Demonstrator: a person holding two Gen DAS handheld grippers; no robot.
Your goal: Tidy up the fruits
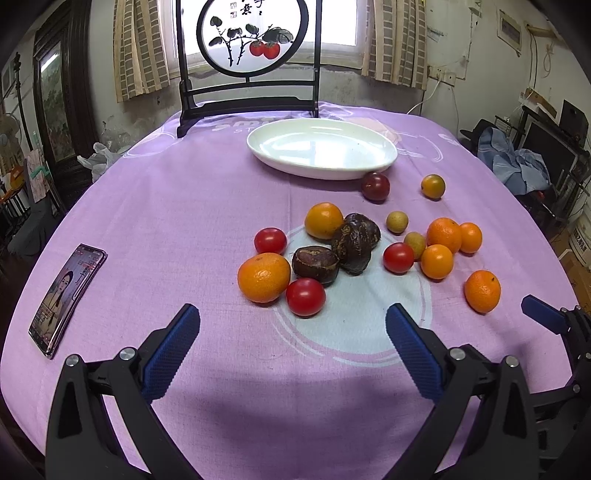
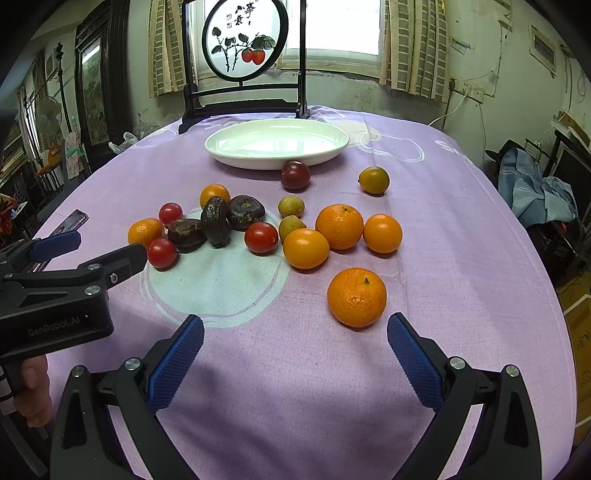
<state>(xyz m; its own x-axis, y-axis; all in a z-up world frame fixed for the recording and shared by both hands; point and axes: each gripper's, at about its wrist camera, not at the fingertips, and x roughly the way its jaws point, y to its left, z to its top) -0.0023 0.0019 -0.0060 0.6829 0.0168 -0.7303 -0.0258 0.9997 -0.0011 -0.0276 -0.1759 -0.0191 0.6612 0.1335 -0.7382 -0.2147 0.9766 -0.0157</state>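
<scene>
Several fruits lie loose on the purple tablecloth: oranges such as one [image 1: 263, 277] near my left gripper and one [image 2: 357, 297] just ahead of my right gripper, red cherry tomatoes [image 1: 305, 296] [image 2: 261, 237], three dark brown water chestnuts [image 1: 355, 240] [image 2: 215, 220], small yellow-green fruits [image 2: 291, 206] and a dark red fruit [image 2: 295, 175]. A white oval plate [image 1: 280, 155] [image 2: 229, 149] stands empty behind them. My left gripper [image 1: 293, 323] is open and empty, short of the nearest tomato. My right gripper [image 2: 295, 332] is open and empty, near the orange.
A phone [image 1: 66, 297] with its screen lit lies at the table's left. A dark wooden stand with a round painted screen [image 1: 251, 35] stands behind the plate. The left gripper [image 2: 88, 242] shows at the left of the right wrist view. Clutter surrounds the table.
</scene>
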